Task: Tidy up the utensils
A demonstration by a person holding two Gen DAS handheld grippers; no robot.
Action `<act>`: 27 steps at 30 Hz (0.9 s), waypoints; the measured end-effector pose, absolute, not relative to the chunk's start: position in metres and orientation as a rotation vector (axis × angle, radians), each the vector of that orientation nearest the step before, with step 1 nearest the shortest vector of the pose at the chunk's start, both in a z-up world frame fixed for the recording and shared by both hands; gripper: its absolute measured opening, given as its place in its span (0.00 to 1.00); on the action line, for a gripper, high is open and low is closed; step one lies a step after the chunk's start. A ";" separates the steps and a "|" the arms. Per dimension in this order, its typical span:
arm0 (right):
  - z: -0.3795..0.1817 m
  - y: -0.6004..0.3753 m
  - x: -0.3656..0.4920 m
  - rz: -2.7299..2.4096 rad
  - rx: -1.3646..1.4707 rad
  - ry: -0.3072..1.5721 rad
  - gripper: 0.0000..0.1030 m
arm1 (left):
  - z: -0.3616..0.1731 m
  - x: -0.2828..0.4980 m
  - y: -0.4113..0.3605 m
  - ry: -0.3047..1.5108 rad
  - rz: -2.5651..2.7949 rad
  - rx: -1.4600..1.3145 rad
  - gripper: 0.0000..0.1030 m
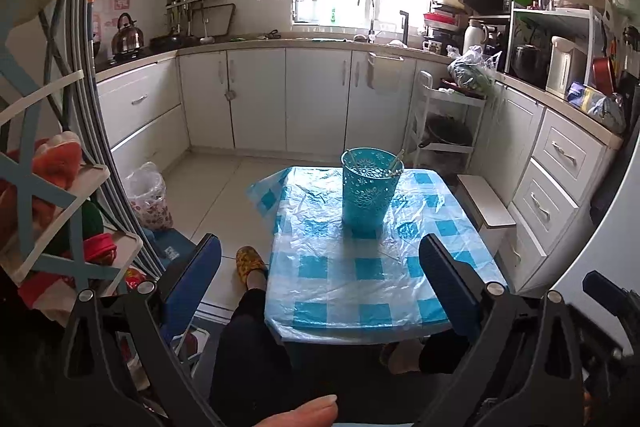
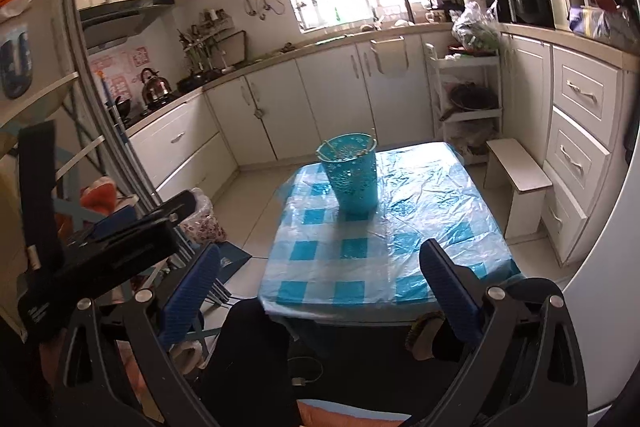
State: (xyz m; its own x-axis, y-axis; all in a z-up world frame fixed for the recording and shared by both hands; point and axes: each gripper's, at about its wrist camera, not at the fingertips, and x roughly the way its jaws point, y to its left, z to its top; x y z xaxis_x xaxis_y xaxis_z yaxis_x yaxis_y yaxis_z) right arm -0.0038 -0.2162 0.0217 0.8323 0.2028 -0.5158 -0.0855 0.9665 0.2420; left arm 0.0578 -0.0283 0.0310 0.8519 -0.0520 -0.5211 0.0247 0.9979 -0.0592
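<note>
One teal lattice-cut holder (image 1: 370, 187) on the checked table (image 1: 360, 291), far half, roughly centred. At least two thin utensils (image 1: 394, 163) leaning inside. Left gripper (image 1: 320, 291) and right gripper (image 2: 320, 291) both spread wide, holding nothing.

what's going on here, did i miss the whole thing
A seated person holds a gripper in each hand above a small table with a blue checked plastic cover. Both the left gripper and the right gripper are open and hold nothing. A teal perforated holder stands upright on the table with a few thin utensils leaning inside. No other utensils show on the tabletop.
</note>
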 end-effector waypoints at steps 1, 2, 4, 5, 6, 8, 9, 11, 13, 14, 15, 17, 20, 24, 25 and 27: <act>0.022 -0.215 -0.006 0.153 0.204 0.564 0.93 | 0.031 0.056 -0.028 0.549 -0.042 -0.052 0.93; 0.023 -0.213 -0.009 0.149 0.191 0.554 0.93 | 0.031 0.053 -0.029 0.550 -0.046 -0.053 0.93; 0.027 -0.211 -0.014 0.144 0.177 0.530 0.93 | 0.031 0.047 -0.029 0.548 -0.049 -0.055 0.93; 0.030 -0.210 -0.018 0.139 0.170 0.511 0.93 | 0.032 0.044 -0.029 0.544 -0.048 -0.055 0.93; 0.032 -0.209 -0.021 0.134 0.162 0.492 0.93 | 0.032 0.041 -0.030 0.541 -0.047 -0.055 0.93; 0.034 -0.208 -0.025 0.128 0.151 0.470 0.93 | 0.031 0.035 -0.030 0.534 -0.041 -0.054 0.93; 0.035 -0.207 -0.026 0.128 0.150 0.466 0.93 | 0.031 0.032 -0.030 0.529 -0.037 -0.053 0.93; 0.034 -0.208 -0.025 0.130 0.155 0.469 0.93 | 0.031 0.026 -0.028 0.525 -0.029 -0.056 0.93; 0.033 -0.208 -0.025 0.130 0.158 0.469 0.93 | 0.030 0.022 -0.024 0.526 -0.026 -0.065 0.93; 0.033 -0.208 -0.026 0.129 0.159 0.468 0.93 | 0.029 0.019 -0.022 0.526 -0.019 -0.069 0.93; 0.032 -0.209 -0.027 0.130 0.160 0.465 0.93 | 0.029 0.019 -0.021 0.527 -0.016 -0.071 0.93; 0.033 -0.209 -0.027 0.130 0.163 0.465 0.93 | 0.028 0.016 -0.018 0.531 -0.012 -0.073 0.93; 0.033 -0.208 -0.028 0.137 0.163 0.472 0.93 | 0.027 0.013 -0.018 0.532 -0.011 -0.068 0.93; 0.034 -0.205 -0.031 0.140 0.157 0.470 0.93 | 0.028 0.010 -0.017 0.523 -0.004 -0.063 0.93; 0.034 -0.204 -0.031 0.141 0.157 0.469 0.93 | 0.028 0.009 -0.018 0.522 -0.003 -0.063 0.93; 0.034 -0.204 -0.032 0.141 0.157 0.470 0.93 | 0.028 0.008 -0.016 0.522 -0.001 -0.066 0.93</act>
